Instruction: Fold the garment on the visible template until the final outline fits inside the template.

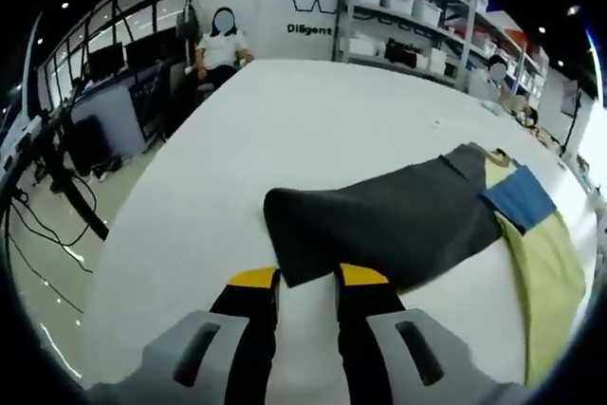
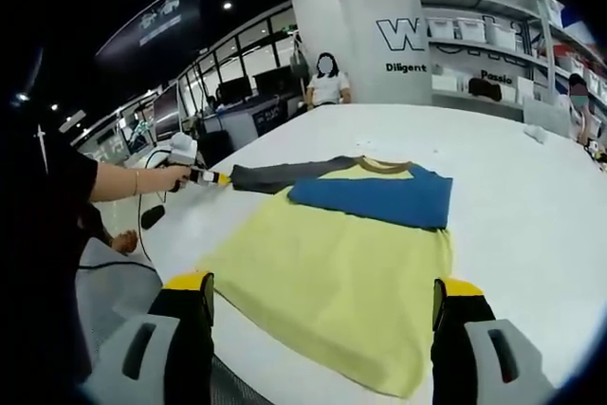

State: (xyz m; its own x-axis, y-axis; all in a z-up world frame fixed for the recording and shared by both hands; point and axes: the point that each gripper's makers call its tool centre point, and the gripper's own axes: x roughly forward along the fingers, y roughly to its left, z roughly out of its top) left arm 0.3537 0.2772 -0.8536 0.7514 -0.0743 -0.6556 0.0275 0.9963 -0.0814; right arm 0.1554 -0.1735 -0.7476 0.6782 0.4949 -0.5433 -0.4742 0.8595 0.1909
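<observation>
The garment (image 2: 351,253), a yellow shirt with a blue chest band and dark grey sleeves, lies flat on the white surface (image 2: 531,206) towards its near edge. It looks light, limp and easily wrinkled, so cuffs, hems and corners are the likely holds. The left hand-held gripper (image 1: 308,277) pinches the grey sleeve (image 1: 379,220) at its cuff. The right hand-held gripper (image 2: 322,296) hovers wide open above the hem. Shelves (image 1: 417,16) and a seated person (image 1: 221,49) sit well beyond the far edge, obstructing nothing.
</observation>
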